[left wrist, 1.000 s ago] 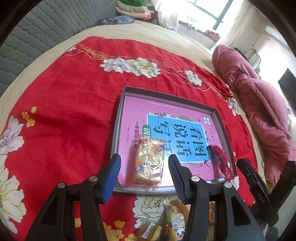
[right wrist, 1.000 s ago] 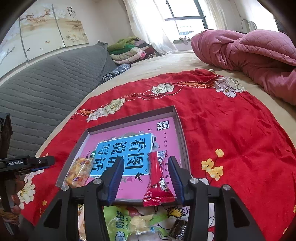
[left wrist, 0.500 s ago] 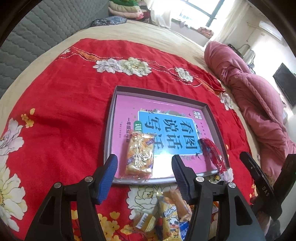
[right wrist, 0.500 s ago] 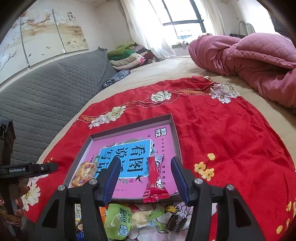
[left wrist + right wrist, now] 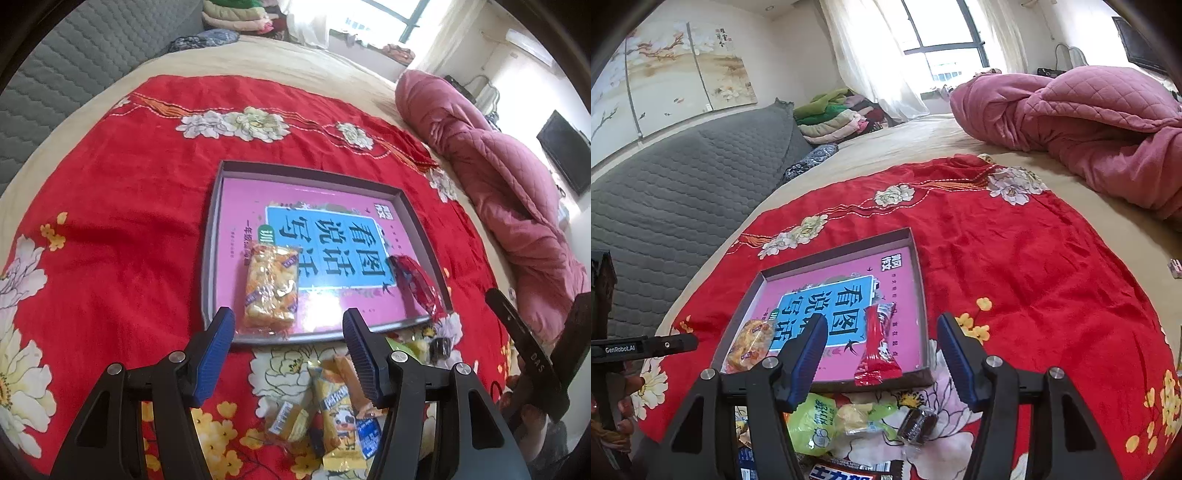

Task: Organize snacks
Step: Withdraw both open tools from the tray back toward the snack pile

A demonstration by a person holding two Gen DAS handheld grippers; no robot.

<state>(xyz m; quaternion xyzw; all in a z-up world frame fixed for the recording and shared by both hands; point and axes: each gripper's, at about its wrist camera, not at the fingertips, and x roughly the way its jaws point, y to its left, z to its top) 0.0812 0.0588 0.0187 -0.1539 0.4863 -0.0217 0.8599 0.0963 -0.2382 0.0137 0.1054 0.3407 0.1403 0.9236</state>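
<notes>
The left gripper [image 5: 289, 334] hung over the near edge of the tray [image 5: 211, 254], its jaws standing apart with nothing between the blue pads [image 5: 216, 356]; the orange snack [image 5: 271, 291] lay flat in the tray's near left part, just beyond the fingertips and touched by neither. The jaws had just been opening, though they had held steady at the last. Below them a loose pile of wrapped snacks [image 5: 332, 413] sat on the red cloth [image 5: 110, 229] spread over the bed, outside the tray. Further right in that view the red snack [image 5: 415, 286] lay along the tray's right side, its near end at the corner rim. The right gripper [image 5: 880, 352] also hovered over the tray's [image 5: 921, 295] near edge, jaws apart and empty, and they had just been opening wider. The red snack [image 5: 875, 350] lay lengthwise between the lines of the two fingers but below them, resting on the pink book cover inside the tray, with its near crimped end against the rim; neither pad [image 5: 955, 358] touched it. The orange snack [image 5: 750, 345] was at the tray's left corner in this view. On the cloth [image 5: 1034, 277] under the gripper lay a green packet [image 5: 812, 424] and a dark round cookie [image 5: 918, 424]. To the far right a pink quilt [image 5: 1089, 125] was bunched on the bed.
</notes>
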